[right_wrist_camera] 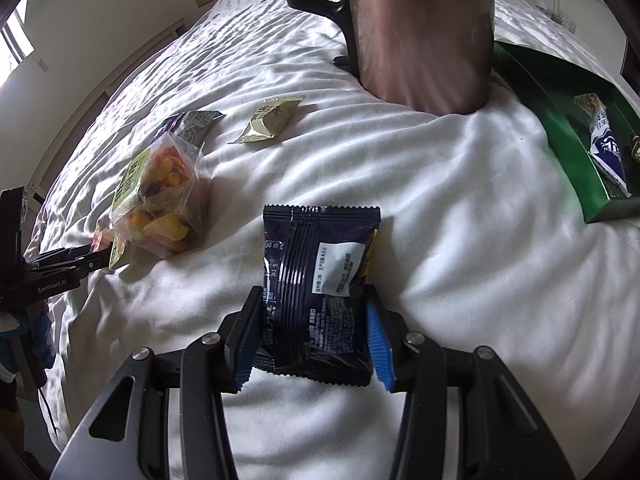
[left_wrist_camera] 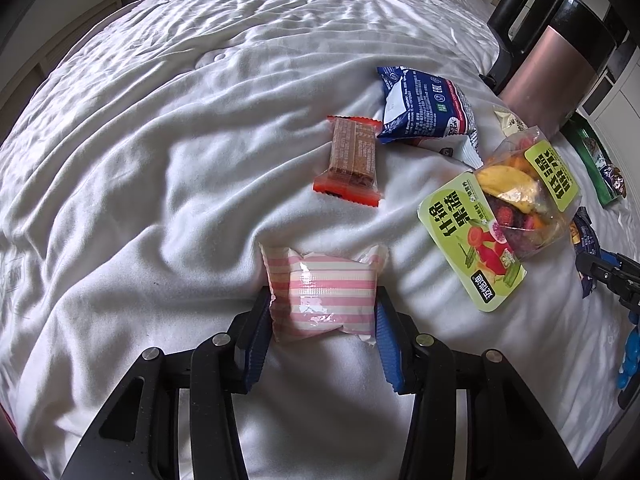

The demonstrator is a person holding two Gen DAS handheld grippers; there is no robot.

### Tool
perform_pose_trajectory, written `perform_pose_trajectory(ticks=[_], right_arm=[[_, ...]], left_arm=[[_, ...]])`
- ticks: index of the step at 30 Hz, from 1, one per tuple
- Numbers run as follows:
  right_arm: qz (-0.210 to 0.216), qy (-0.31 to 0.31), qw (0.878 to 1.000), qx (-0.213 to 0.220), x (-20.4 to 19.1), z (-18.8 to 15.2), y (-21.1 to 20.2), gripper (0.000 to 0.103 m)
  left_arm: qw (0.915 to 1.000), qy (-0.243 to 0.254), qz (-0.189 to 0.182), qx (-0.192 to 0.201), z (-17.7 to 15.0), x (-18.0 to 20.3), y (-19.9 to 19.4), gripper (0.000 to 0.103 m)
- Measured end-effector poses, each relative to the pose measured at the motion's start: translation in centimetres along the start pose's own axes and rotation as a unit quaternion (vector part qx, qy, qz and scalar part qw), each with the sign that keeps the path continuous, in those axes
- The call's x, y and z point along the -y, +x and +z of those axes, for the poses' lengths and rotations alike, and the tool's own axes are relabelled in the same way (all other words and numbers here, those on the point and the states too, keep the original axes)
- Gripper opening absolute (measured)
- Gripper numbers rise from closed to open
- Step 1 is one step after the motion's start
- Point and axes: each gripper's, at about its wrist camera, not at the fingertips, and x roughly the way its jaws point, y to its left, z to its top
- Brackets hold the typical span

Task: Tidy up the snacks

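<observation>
Left tongs (left_wrist_camera: 324, 320) clench the pink-striped snack packet (left_wrist_camera: 325, 295) between their pads on the bed (left_wrist_camera: 160, 160); right tongs (right_wrist_camera: 314, 328) clench the dark blue snack packet (right_wrist_camera: 320, 288) likewise.

place: home bedroom | evidence: bed (left_wrist_camera: 200, 128) with rumpled white quilt, wall sockets

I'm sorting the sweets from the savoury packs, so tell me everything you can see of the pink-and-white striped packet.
The pink-and-white striped packet is a small pillow-shaped pouch of glossy plastic film, puffed in the middle, with crimped, partly clear ends flaring at its far corners. It looks sealed and intact. It lies flat on the white bedsheet, stripes running across the left wrist view. The left gripper is closed on it, one blue-padded finger against each side. No other snack touches it; the red-wrapped bar lies apart, beyond it.
</observation>
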Motion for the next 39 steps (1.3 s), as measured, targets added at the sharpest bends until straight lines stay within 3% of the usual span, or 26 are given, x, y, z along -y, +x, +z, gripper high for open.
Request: perform_pose_trajectory(ticks=[17,39], right_arm=[[0.030,0.011,0.999,0.015,0.9,-0.6,-0.8,0.000],[0.053,-0.002,0.998,0.018,0.1,-2.5,-3.4,0.000]], left_arm=[[0.9993,-0.014,-0.028,0.019,-0.9,-1.0,-1.8,0.037],[0.9984,-0.030,-0.036,0.032,-2.6,-0.6,-5.0,0.037]])
